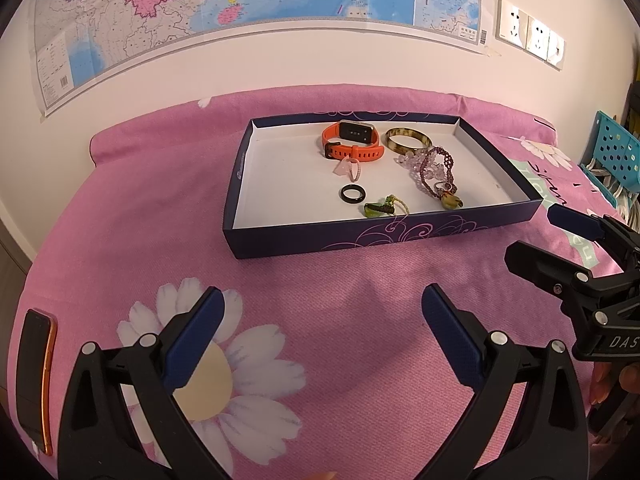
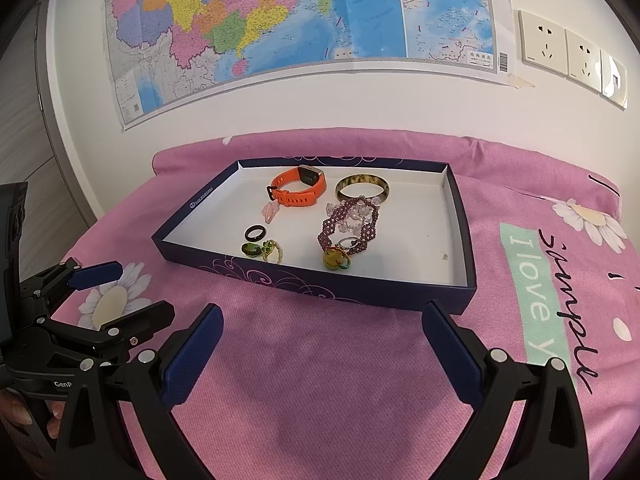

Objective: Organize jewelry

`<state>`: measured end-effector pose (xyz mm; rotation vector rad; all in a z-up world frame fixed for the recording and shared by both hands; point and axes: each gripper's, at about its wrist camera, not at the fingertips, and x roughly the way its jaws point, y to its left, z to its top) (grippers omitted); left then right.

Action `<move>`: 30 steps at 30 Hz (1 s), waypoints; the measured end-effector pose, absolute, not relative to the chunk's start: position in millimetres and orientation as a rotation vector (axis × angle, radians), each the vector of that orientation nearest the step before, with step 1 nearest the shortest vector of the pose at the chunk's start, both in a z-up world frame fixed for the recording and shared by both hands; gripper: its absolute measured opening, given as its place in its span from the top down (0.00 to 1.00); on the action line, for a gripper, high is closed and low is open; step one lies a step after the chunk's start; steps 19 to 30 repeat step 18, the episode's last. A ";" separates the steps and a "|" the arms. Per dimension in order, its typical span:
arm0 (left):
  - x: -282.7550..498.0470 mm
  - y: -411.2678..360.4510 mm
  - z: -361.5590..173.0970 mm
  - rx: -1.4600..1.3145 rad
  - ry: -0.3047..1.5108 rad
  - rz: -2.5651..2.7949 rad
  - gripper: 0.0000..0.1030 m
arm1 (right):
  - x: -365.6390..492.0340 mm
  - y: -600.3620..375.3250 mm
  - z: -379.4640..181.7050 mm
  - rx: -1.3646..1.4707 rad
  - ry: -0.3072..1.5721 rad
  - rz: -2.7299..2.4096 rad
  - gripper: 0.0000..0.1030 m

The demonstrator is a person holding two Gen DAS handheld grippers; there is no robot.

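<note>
A shallow dark blue box with a white floor lies on the pink cloth. In it rest an orange watch, a mottled bangle, a purple beaded bracelet, a black ring, a green pendant, a yellow-green charm and a small pink piece. My left gripper is open before the box's near wall, empty. My right gripper is open and empty too, also short of the box.
A pink flowered cloth covers the surface. A phone with an orange edge lies at the front left. A map and wall sockets hang behind. A teal perforated basket stands at the right.
</note>
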<state>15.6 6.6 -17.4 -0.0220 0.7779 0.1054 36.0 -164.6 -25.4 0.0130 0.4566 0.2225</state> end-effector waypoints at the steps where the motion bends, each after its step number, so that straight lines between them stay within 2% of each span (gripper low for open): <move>1: 15.6 6.7 -17.4 -0.023 0.778 0.105 0.06 | 36.1 -164.3 -25.4 0.012 0.456 0.222 0.07; 13: 13.7 7.1 -14.8 -0.021 0.767 0.071 0.06 | 33.8 -167.9 -22.8 -0.033 0.465 0.217 0.07; 18: 16.5 31.1 -14.6 -0.078 0.785 0.095 0.06 | 42.8 -221.6 -24.2 -0.019 0.528 0.122 0.07; 30: 16.5 31.1 -14.6 -0.078 0.785 0.095 0.06 | 42.8 -221.6 -24.2 -0.019 0.528 0.122 0.07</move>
